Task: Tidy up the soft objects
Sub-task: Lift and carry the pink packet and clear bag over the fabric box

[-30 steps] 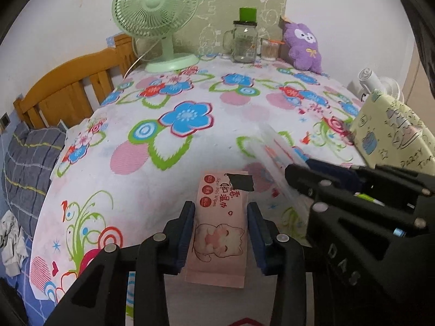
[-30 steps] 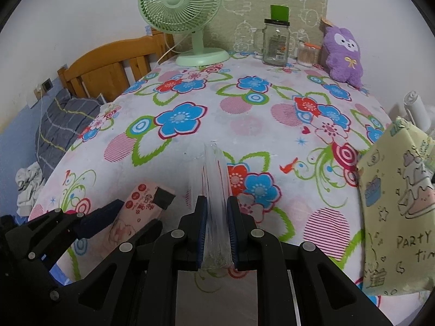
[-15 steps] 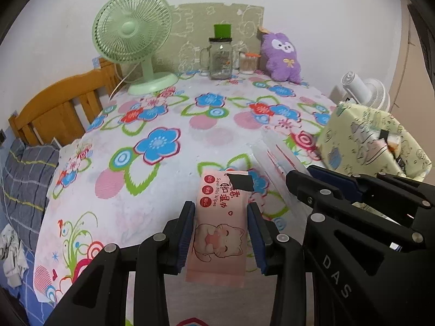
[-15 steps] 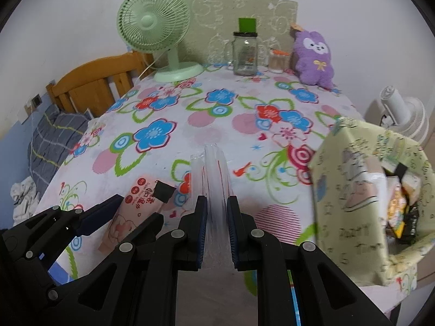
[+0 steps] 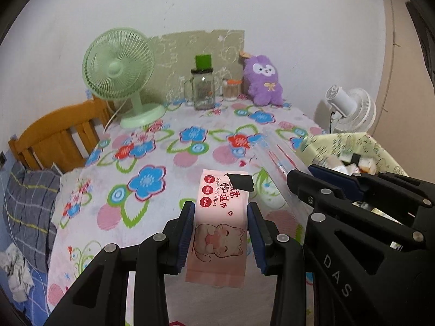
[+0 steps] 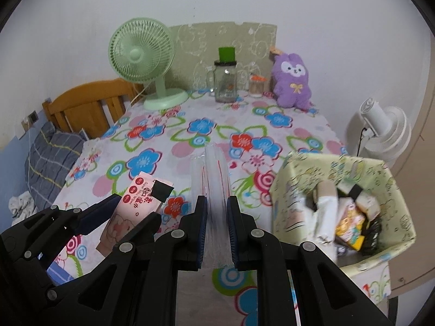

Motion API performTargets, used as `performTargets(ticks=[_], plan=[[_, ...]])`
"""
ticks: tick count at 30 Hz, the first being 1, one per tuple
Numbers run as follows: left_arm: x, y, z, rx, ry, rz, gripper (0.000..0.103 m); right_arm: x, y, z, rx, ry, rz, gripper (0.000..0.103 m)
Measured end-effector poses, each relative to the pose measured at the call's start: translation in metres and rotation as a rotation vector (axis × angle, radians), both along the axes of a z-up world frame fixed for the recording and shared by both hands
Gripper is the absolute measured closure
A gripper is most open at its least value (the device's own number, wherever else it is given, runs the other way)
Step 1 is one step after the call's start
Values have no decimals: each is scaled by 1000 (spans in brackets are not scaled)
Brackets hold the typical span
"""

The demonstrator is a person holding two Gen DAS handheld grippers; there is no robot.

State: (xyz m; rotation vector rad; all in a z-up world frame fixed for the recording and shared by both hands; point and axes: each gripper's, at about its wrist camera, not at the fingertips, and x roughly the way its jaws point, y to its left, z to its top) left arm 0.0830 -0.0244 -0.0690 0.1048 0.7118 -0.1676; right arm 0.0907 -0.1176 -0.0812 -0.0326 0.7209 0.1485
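My left gripper (image 5: 220,217) is shut on a pink wet-wipes pack (image 5: 220,225) with a cartoon cat, held in the air above the flowered tablecloth (image 5: 152,168). In the right wrist view the same wipes pack (image 6: 136,206) shows at lower left. My right gripper (image 6: 216,212) is shut on a clear plastic packet (image 6: 212,174) with red lines, also lifted; from the left wrist view this clear packet (image 5: 274,157) juts out at the right. A pale yellow-green fabric bin (image 6: 304,190) stands at the table's right edge with several packets inside it.
At the back stand a green desk fan (image 5: 119,73), a glass jar (image 5: 203,89) with a green lid, a small cup (image 5: 231,89) and a purple plush toy (image 5: 263,81). A wooden chair (image 5: 54,138) is at the left, a white fan (image 5: 350,111) at the right.
Both grippers have risen and drawn back with their loads; the table looks farther below. The fabric bin's open top and its contents have come into view at the right.
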Motion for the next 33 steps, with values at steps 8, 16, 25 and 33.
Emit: performTargets(ticks=[8,16,25,33], plan=[[-1,-24,23,8,-52,-31,64,-5,-26,26,7,-52,-22,85],[0,-48,36,4,-85,-41,63,-5,-52,43,11,-93,-30,85],[2,-78,44,-8,-106,-64,63,-6,-82,53,20,-122,-49,85],[9,-108,42,-14,-104,-112,63,-3,-115,51,29,-126,-93,85]])
